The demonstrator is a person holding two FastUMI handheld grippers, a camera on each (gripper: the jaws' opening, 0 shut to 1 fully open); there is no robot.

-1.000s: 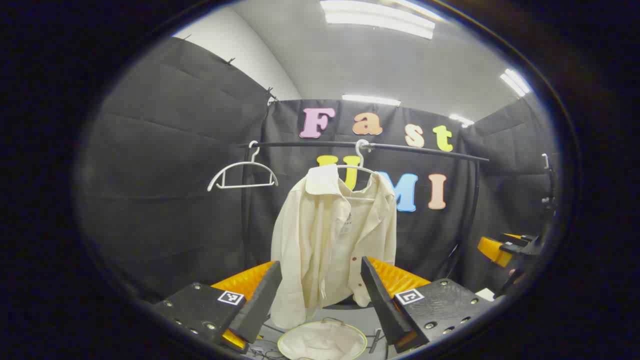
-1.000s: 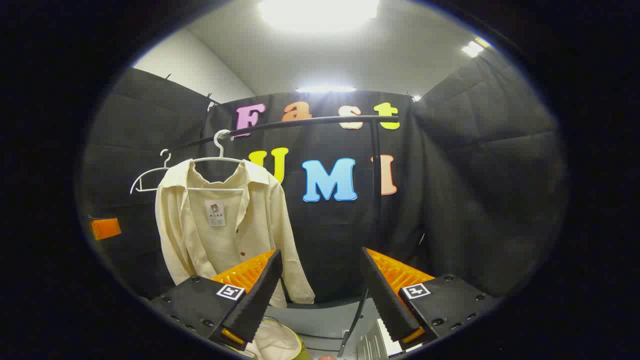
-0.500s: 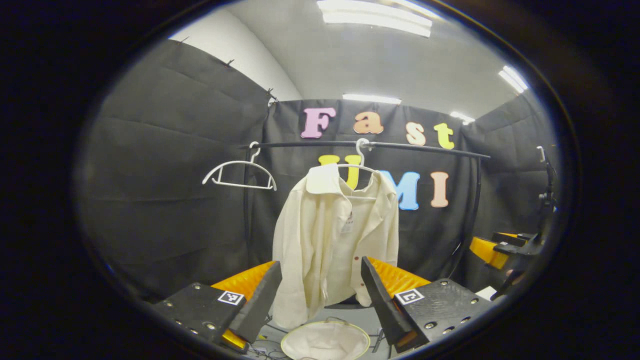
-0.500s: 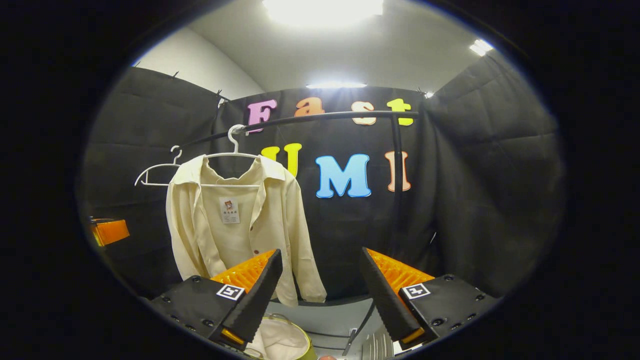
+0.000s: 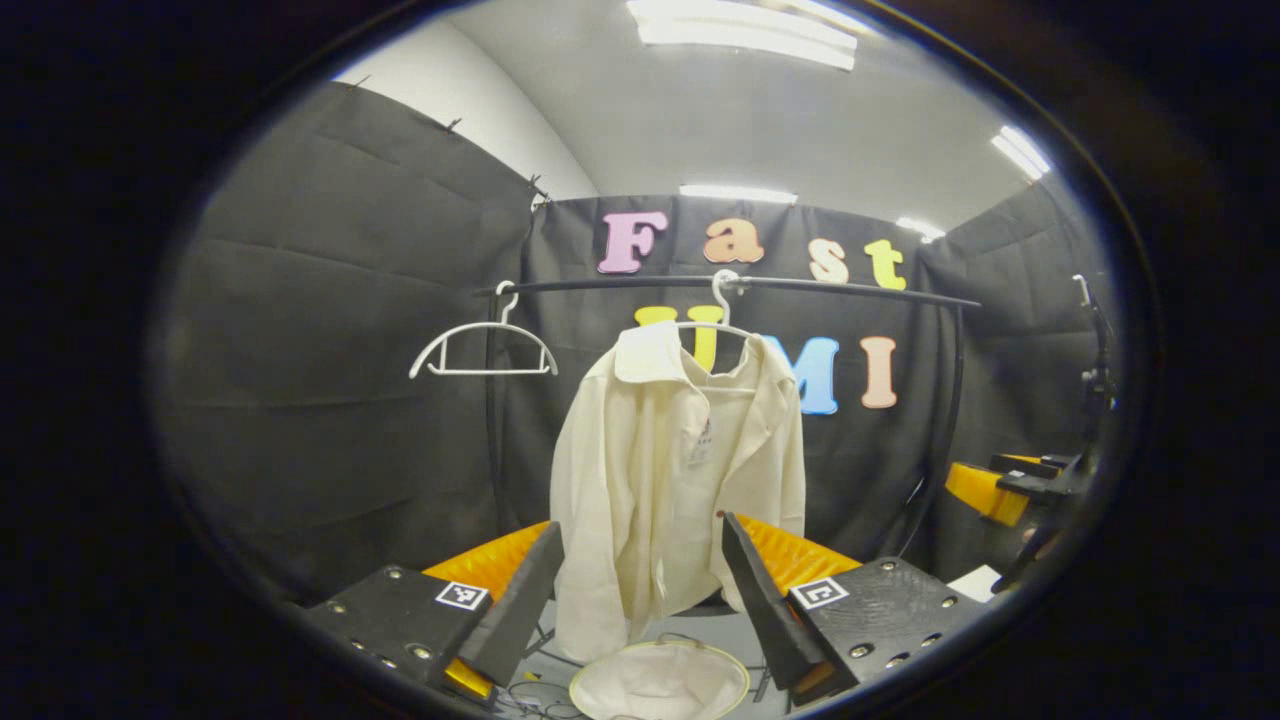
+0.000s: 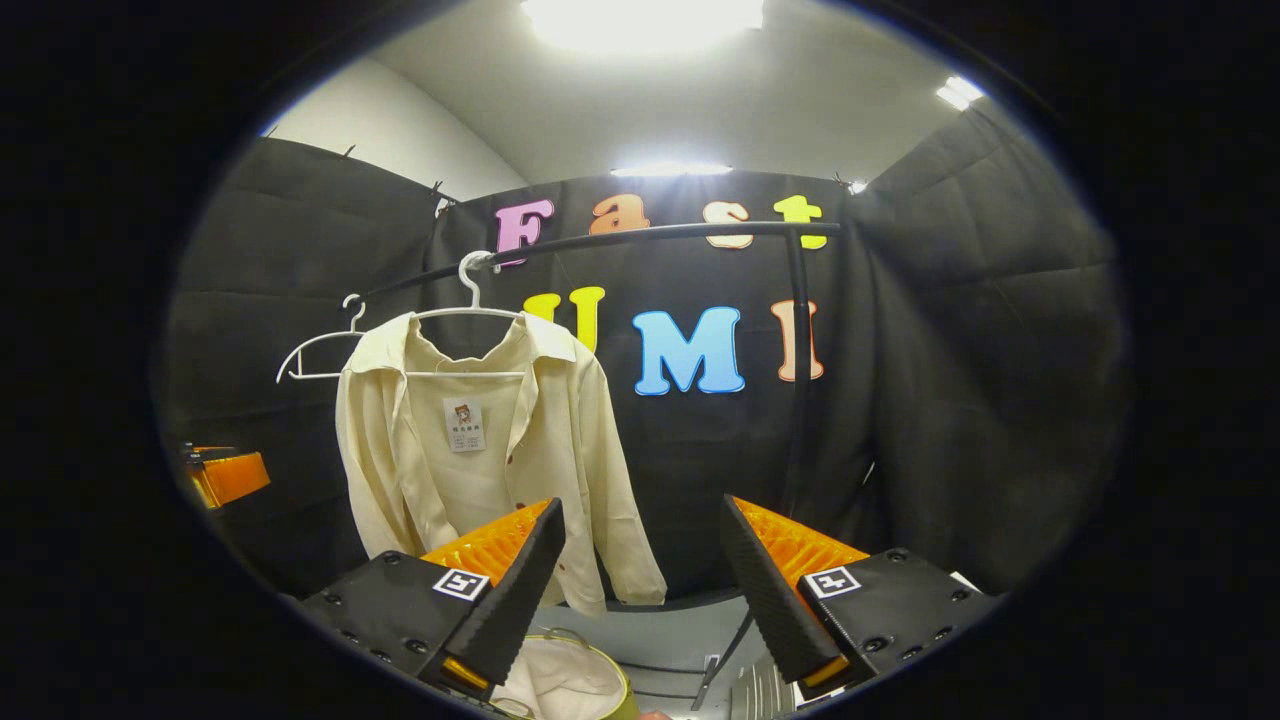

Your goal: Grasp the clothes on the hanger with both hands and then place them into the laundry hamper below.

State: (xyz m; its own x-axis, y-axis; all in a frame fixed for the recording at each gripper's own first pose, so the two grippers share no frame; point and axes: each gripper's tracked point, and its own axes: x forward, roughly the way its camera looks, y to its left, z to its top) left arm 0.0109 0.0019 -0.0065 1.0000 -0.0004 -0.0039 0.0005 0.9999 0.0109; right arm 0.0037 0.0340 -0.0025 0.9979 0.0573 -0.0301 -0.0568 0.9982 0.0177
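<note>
A cream button shirt [image 5: 675, 480] [image 6: 480, 455] hangs open on a white hanger [image 5: 722, 315] [image 6: 470, 305] from a black rail [image 5: 800, 288] [image 6: 640, 238]. Below it stands the round laundry hamper [image 5: 660, 685] [image 6: 565, 682] with a pale lining. My left gripper [image 5: 640, 610] is open, some way in front of the shirt's lower part, holding nothing. My right gripper [image 6: 640, 600] is open too, off to the shirt's right and short of it. The right gripper [image 5: 1000, 490] also appears at the far right of the left gripper view, and the left gripper [image 6: 225, 475] at the far left of the right gripper view.
A second white hanger [image 5: 485, 345] [image 6: 325, 350] hangs bare on the rail to the left of the shirt. The rail's upright posts [image 5: 490, 420] [image 6: 795, 380] stand at either end. Cables [image 5: 530, 690] lie on the floor by the hamper.
Both grippers have drifted slightly; the shirt sits a little more to the right in each view. Both stay open and empty.
</note>
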